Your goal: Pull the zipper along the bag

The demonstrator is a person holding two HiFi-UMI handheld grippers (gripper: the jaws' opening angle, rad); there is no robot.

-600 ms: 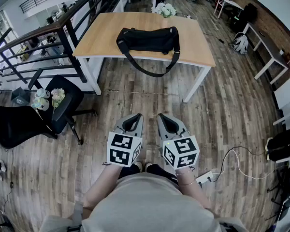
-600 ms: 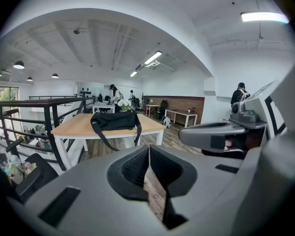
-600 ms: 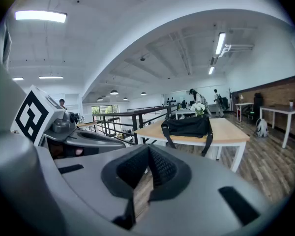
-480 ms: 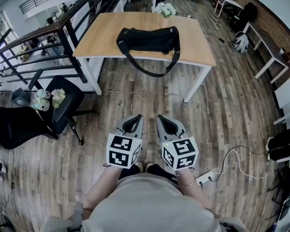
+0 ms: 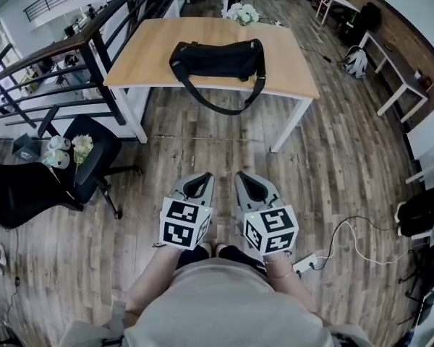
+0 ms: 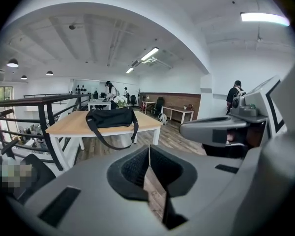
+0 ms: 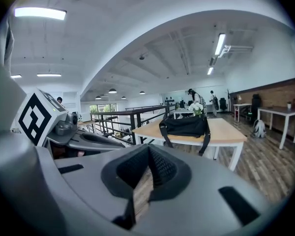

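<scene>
**Black bag on the table, both tongs closed and well away from it**

The black bag [image 5: 217,60] lies lengthwise on the light wooden table [image 5: 141,63], near its middle. Its shoulder strap [image 5: 218,107] hangs in a loop over the near edge. A bunch of white flowers [image 5: 244,13] stands at the table's far edge. Any brand or label on the bag is too small to read.

The person stands on the plank floor [image 5: 333,157], well apart from the table, with the two tongs side by side at waist height. The left gripper [image 5: 197,185] has its jaws together, with nothing between the pads. The right gripper [image 5: 252,186] is likewise closed and empty. Each carries a cube with black-and-white square markers; these are patterns, not letters.

Each gripper view shows the bag some way off beyond the closed tips [image 6: 110,117] [image 7: 184,125]. A black office chair [image 5: 94,147] stands to the left near a dark railing [image 5: 54,56]. A white cable [image 5: 351,231] trails across the floor at the right.
</scene>
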